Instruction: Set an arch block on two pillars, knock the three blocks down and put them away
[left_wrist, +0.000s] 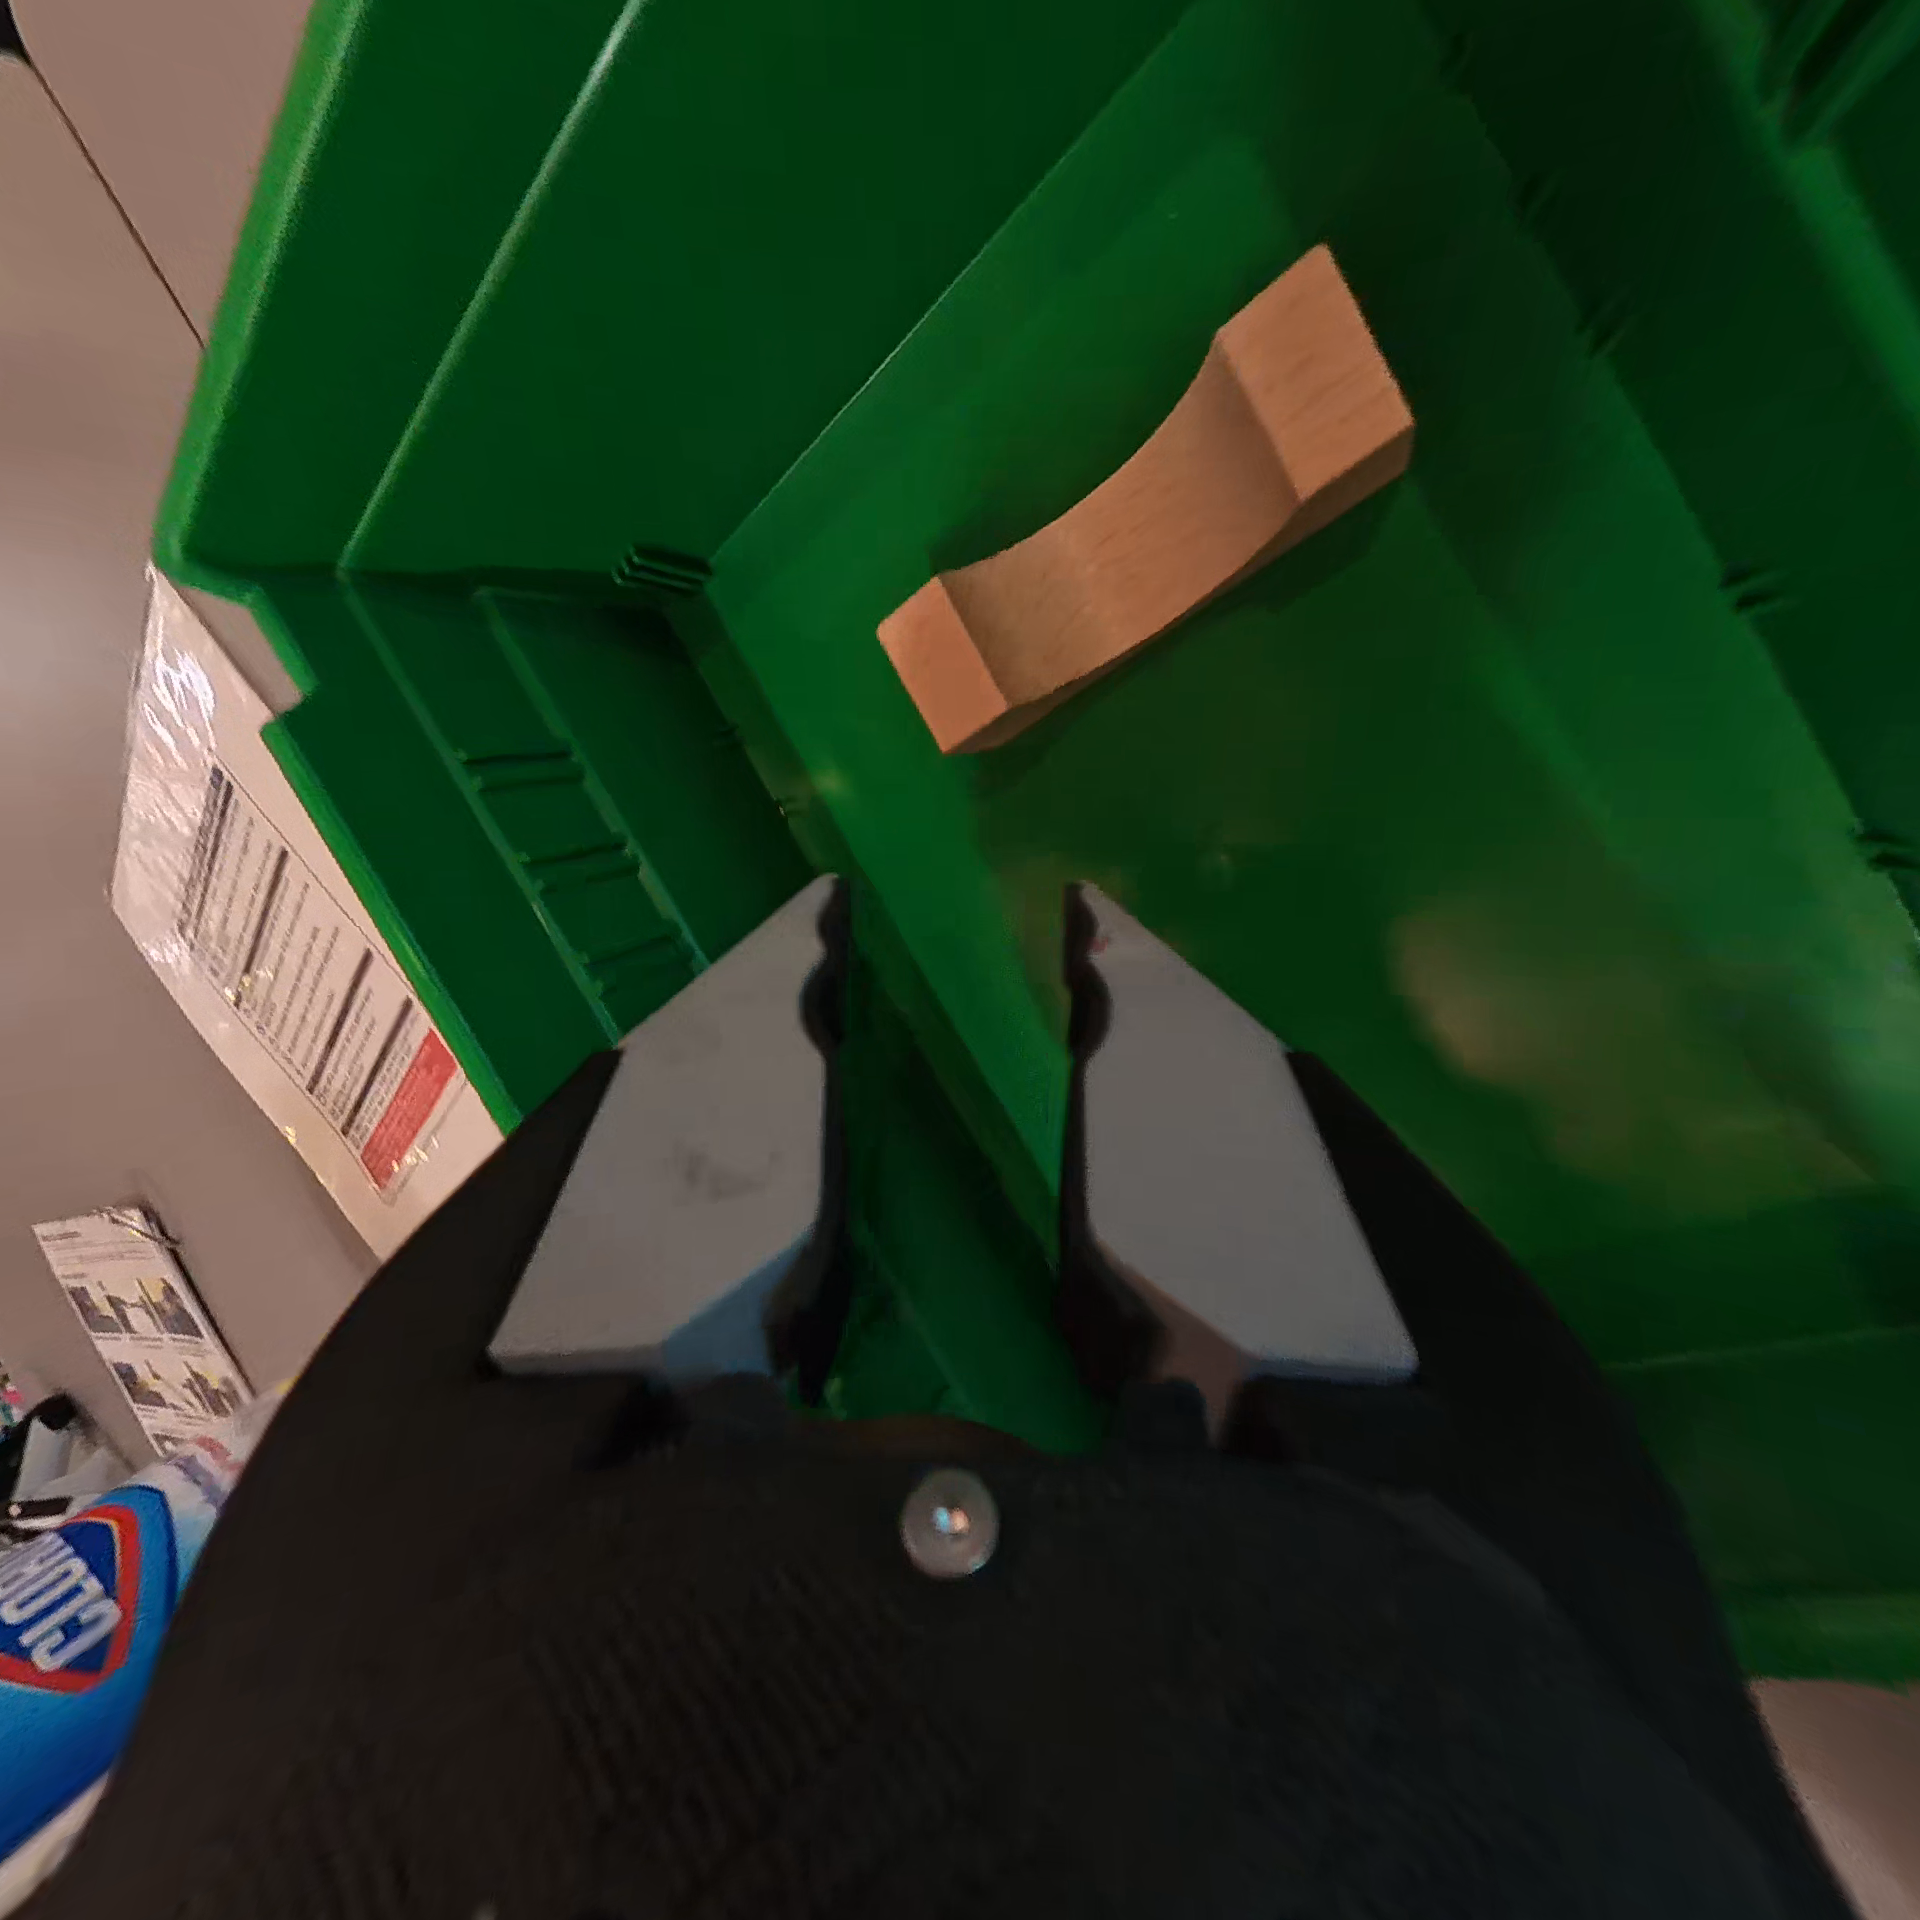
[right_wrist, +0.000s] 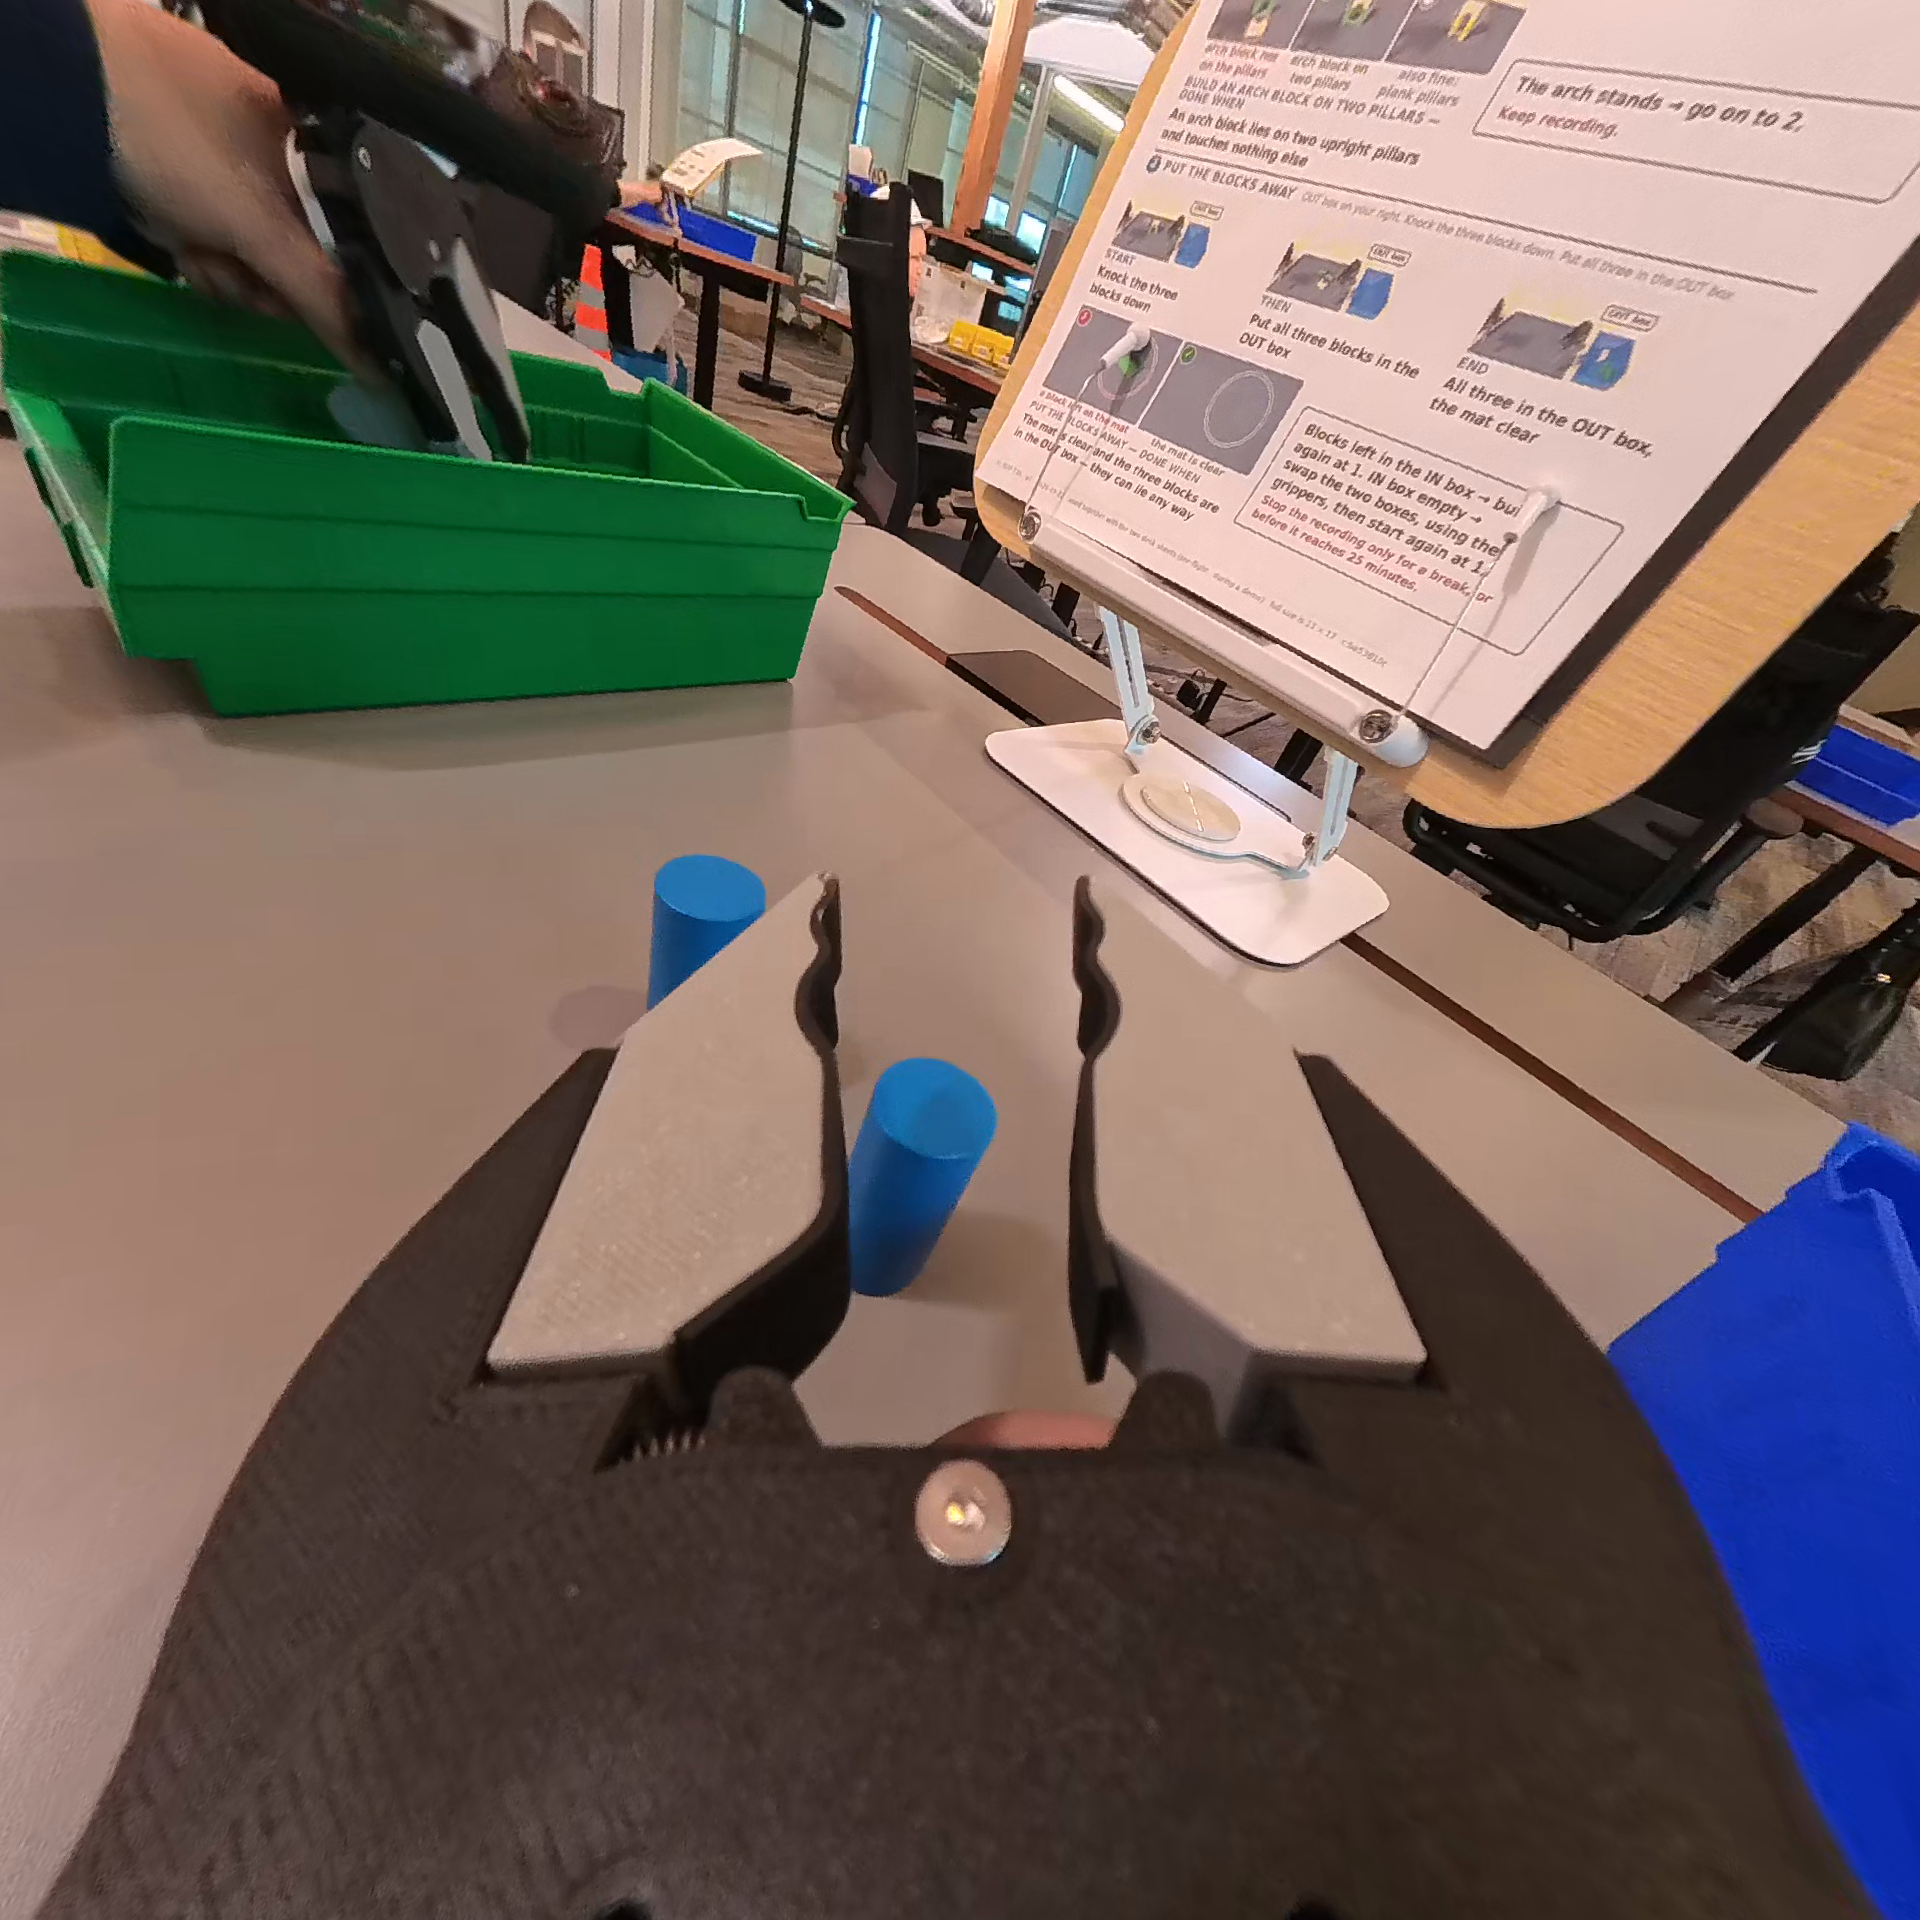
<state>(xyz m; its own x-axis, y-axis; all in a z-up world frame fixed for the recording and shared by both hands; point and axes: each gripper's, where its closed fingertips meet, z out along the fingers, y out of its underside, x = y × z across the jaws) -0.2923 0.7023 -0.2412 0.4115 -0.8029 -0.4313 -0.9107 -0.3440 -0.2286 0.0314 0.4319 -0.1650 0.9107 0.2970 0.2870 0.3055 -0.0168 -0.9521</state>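
A plain wooden arch block lies on the floor of the green bin. My left gripper is open and empty, reaching into the bin just short of the arch. It also shows in the right wrist view, dipped into the green bin. Two blue cylinder pillars stand upright on the grey table: one sits between my right gripper's open fingers, the other stands farther off to the left. My right gripper is open and holds nothing.
A blue bin stands at the right edge. An instruction sheet on a wooden board with a white stand stands at the back right. Laminated sheets lie beside the green bin. A blue wipes pack lies at lower left. The gap from one gripper's tips to the other's is roughly 45 centimetres. From my left tips it is roughly 7 centimetres to the plain wooden arch block; from my right, 40 centimetres.
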